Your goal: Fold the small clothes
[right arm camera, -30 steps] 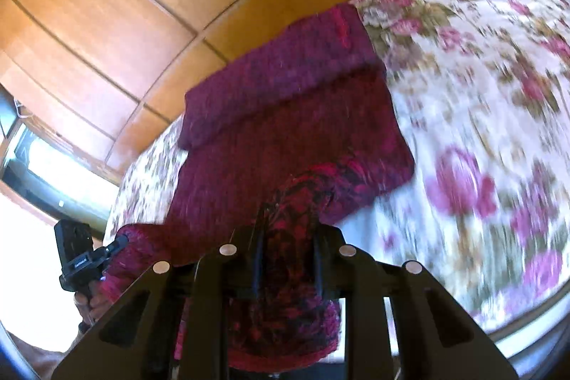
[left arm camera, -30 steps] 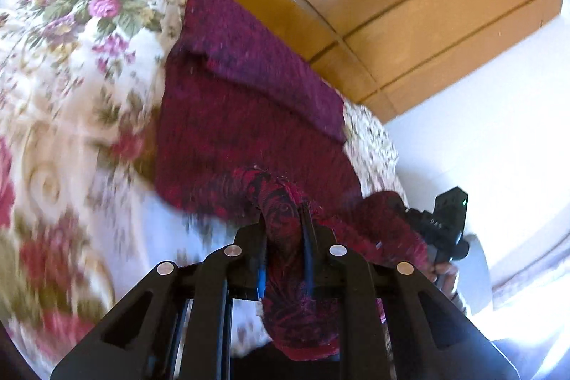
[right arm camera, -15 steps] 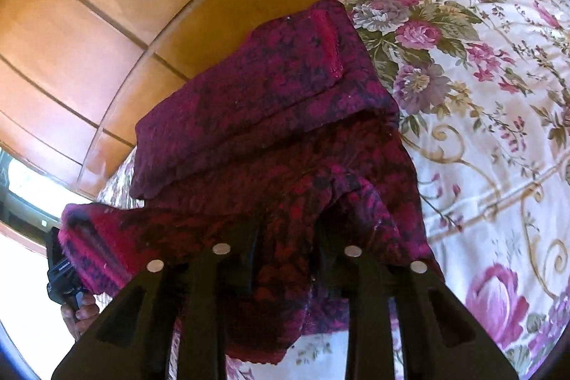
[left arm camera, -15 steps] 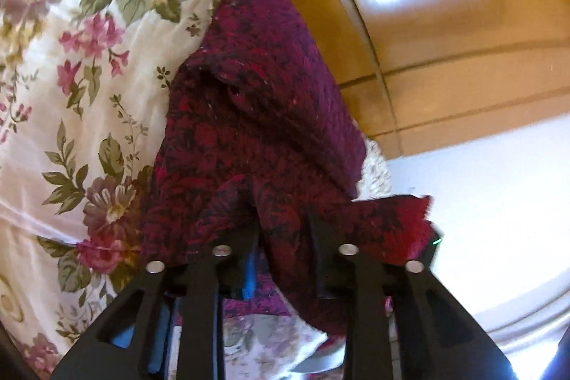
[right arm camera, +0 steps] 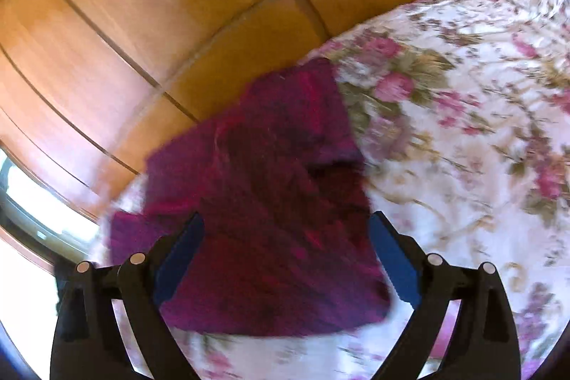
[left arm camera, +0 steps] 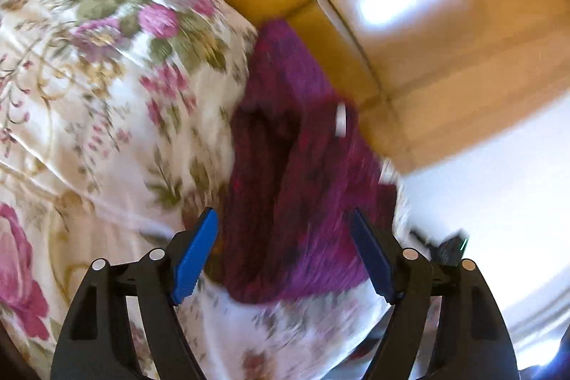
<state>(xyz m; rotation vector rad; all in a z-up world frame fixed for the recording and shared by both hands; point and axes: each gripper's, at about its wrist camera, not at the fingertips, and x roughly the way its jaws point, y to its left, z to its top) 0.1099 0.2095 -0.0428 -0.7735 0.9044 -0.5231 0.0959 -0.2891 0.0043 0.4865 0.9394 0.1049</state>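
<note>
A dark red knitted garment lies folded over on the floral bedspread, near the bed's edge by the wooden wall. In the left wrist view my left gripper has its jaws opening, blue pads apart, the garment lying beyond and between them without being pressed. In the right wrist view the same garment lies on the bedspread, and my right gripper is opening wide above it, its pads clear of the knit. Both pictures are blurred by motion.
Polished wooden panels rise right behind the bed. A bright window shows at the left in the right wrist view. The other gripper's black body peeks in at the right of the left wrist view.
Both grippers held bunched folds of the garment a second ago; now both have let go, their jaws stand apart, and the garment lies folded on the bed.
</note>
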